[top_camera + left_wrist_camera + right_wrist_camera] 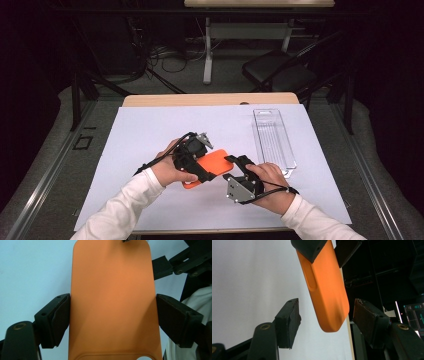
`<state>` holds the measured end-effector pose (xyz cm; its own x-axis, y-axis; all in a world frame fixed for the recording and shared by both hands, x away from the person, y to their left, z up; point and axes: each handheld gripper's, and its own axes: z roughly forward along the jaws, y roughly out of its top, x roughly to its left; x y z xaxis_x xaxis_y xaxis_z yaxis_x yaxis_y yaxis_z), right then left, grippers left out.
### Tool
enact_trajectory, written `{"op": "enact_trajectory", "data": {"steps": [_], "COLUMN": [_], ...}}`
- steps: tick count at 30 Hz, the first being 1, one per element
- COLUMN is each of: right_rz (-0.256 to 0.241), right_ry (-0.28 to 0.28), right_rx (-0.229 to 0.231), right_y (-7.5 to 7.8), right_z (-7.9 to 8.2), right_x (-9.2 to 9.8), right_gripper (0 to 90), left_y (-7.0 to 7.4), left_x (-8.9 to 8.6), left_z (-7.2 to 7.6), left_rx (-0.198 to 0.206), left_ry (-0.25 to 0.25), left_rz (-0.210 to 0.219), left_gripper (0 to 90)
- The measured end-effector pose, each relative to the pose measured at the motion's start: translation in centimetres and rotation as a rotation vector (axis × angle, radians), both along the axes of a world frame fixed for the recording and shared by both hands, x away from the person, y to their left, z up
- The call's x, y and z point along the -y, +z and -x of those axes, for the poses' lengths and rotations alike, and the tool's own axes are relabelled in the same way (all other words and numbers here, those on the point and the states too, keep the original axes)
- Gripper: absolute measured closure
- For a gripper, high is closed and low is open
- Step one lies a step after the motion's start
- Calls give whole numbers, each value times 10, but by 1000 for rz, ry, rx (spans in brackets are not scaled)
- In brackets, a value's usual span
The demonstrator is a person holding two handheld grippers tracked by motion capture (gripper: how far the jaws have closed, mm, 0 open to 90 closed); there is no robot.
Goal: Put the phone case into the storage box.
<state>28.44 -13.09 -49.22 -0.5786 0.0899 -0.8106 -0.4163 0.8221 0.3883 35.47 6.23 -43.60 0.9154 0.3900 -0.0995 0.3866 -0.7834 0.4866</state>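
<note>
Gripping the orange phone case [207,167] across its width, the left claw [200,172] has both jaws pressed on the long edges, lifting it tilted above the white sheet [150,135] near the surface's middle; the right claw [234,165] sits at the case's 3 o'clock end, jaws spread wide either side of that end without touching; a clear plastic tray [274,137] lies at 2 o'clock, well apart.

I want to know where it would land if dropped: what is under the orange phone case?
Under the orange phone case, gripped across its width by the left gripper, lies the white table sheet. The patch directly beneath the case is covered.
</note>
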Motion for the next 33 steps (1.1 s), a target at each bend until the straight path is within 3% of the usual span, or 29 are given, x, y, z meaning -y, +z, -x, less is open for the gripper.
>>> {"op": "enact_trajectory", "data": {"steps": [13,20,28,33], "right_rz": [54,84,67,85], "right_ry": [42,34,39,36], "right_rx": [93,97,101,120], "right_y": [-6,-8,-10,-10], "right_z": [1,2,3,4], "right_x": [-4,-6,-7,-7], "right_gripper": [408,409,430,447], "left_y": [0,-1,-2,-2], "left_x": [7,8,12,13], "left_z": [3,3,3,3], "left_rx": [-6,-9,-9,-15], "left_ry": [-26,-30,-33,-31], "left_rz": [-6,-7,-15,-15], "left_gripper": [160,160,160,160]}}
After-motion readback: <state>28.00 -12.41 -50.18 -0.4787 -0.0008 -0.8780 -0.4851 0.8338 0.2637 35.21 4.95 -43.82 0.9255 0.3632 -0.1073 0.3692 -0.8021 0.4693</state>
